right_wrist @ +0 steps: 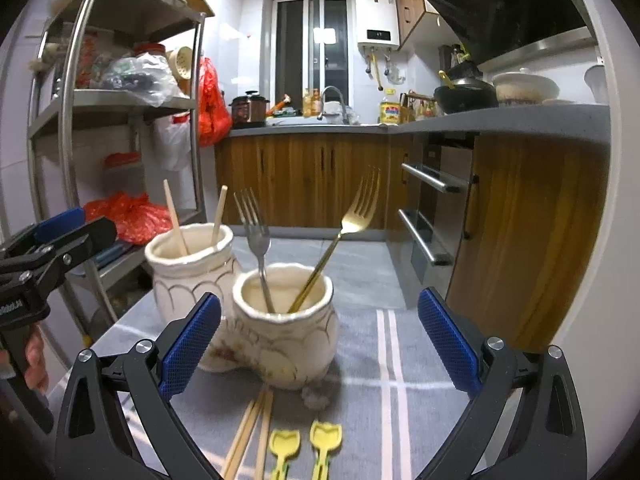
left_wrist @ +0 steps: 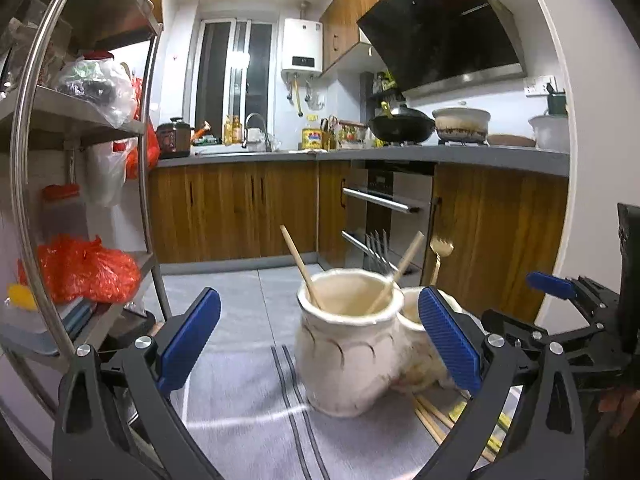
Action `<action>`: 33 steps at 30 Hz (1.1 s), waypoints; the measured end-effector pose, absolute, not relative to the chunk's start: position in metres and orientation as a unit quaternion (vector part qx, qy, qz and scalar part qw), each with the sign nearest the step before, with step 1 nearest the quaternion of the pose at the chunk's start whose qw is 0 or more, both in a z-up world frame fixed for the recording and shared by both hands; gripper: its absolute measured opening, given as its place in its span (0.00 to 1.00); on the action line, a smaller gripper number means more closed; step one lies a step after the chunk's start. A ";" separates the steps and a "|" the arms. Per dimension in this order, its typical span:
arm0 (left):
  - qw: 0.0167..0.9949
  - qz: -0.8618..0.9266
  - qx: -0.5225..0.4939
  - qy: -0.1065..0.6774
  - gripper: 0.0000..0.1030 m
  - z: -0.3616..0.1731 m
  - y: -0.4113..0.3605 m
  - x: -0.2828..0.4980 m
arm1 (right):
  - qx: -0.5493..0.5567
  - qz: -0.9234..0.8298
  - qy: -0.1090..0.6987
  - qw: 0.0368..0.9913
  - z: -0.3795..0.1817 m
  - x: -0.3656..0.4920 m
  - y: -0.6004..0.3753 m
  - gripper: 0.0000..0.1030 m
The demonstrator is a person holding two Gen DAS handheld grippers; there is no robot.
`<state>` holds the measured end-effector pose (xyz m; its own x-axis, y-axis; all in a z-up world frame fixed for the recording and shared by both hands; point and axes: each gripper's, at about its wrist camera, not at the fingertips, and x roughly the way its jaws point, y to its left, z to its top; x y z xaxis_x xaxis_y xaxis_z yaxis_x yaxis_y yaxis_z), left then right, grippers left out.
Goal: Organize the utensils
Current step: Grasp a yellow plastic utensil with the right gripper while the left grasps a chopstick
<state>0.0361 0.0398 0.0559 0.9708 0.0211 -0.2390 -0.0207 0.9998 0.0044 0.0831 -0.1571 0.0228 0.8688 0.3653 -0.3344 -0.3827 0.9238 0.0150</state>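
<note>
While the right gripper (right_wrist: 320,344) is held spread wide and empty, the loose chopsticks (right_wrist: 250,436) are seen low in the frame, just left of centre, long axis running away from the camera toward the fork jar (right_wrist: 284,332). Two yellow spoons (right_wrist: 306,446) lie beside them. The left gripper (left_wrist: 320,344), also released, faces the chopstick jar (left_wrist: 348,344) at centre; the right gripper is judged nearer.

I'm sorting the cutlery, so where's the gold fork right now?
The gold fork stands tines-up in the right-hand cream jar, beside a silver fork, straight ahead in the right wrist view.
</note>
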 end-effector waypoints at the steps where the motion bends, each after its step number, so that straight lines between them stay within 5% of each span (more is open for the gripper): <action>1: 0.992 0.011 0.004 0.122 0.95 0.054 0.038 0.034 | -0.026 0.193 0.169 0.966 0.021 0.081 -0.158 0.95; 33: 0.948 -0.029 0.039 0.314 0.95 -0.026 -0.020 0.016 | -0.059 0.154 0.346 0.924 -0.049 0.067 -0.184 0.93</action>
